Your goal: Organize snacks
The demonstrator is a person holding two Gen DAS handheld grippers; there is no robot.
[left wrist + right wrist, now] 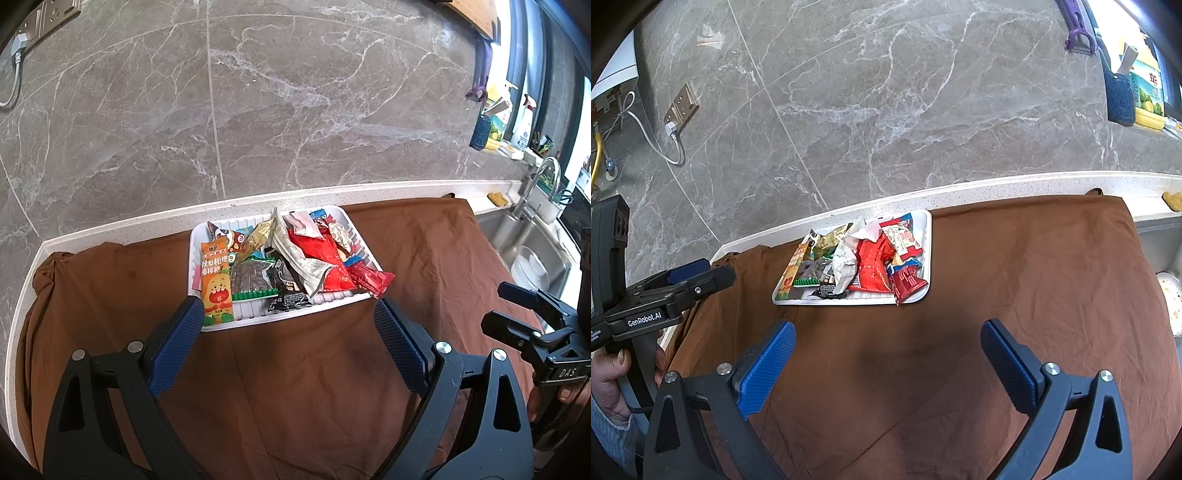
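A white tray [354, 218] sits on a brown cloth [295, 369] near the back wall, piled with several snack packets. An orange packet [216, 284] lies at its left and a red packet [371, 278] overhangs its right front corner. My left gripper [290, 314] is open and empty, just in front of the tray. In the right wrist view the tray [926, 236] lies ahead and left of centre. My right gripper [888, 336] is open and empty, over bare cloth short of the tray. The right gripper also shows at the right of the left wrist view [517, 306], the left gripper at the left of the right wrist view [698, 277].
A grey marble wall [295, 92] rises behind a white counter ledge [147, 221]. A steel sink [532, 243] with a faucet [535, 184] lies to the right. A wall socket with a white plug [674, 127] is at the left. Bottles and a sponge [498, 122] stand by the window.
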